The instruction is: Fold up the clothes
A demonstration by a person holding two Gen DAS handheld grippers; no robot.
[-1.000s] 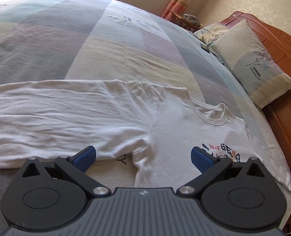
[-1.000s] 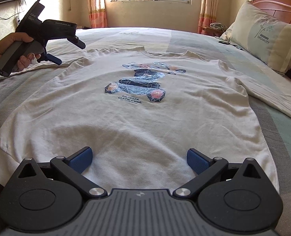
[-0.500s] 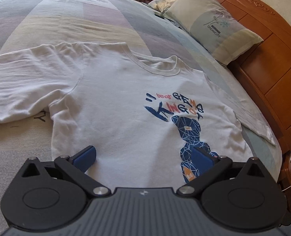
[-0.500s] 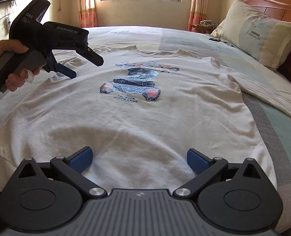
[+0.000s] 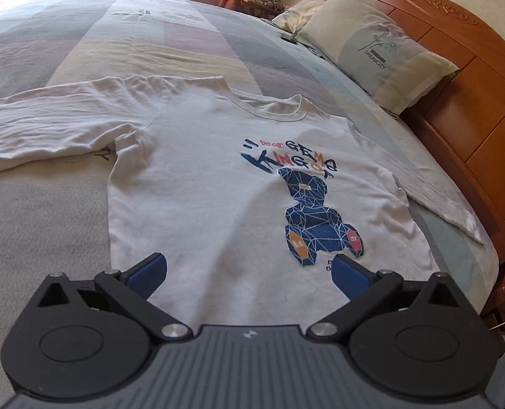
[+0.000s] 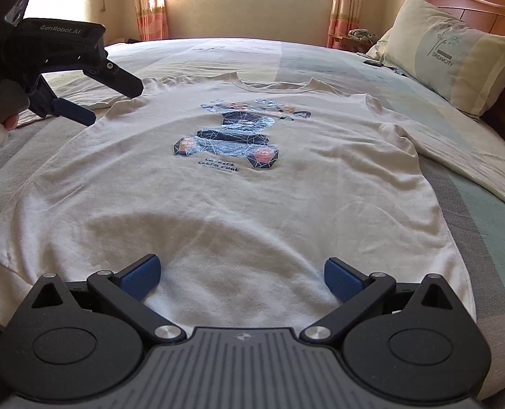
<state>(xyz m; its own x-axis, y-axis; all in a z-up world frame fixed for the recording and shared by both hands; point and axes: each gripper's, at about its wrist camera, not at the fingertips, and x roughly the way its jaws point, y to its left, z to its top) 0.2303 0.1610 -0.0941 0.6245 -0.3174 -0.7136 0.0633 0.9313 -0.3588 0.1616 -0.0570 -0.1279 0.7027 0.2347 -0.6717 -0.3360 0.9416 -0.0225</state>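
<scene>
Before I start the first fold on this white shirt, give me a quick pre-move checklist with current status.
1. Shirt lies face up on the bed: ok.
2. Left tool open, holding nothing: ok.
3. Right tool open, holding nothing: ok.
4. Both sleeves spread outward: ok.
5. Body fabric smooth: not ok, mild wrinkles.
6. Hem edge below right tool: cannot tell, hidden.

Left gripper (image 6: 110, 104) hovers above the shirt's (image 6: 238, 197) sleeve side, jaws apart; right gripper (image 6: 240, 277) gapes wide near its hem.
</scene>
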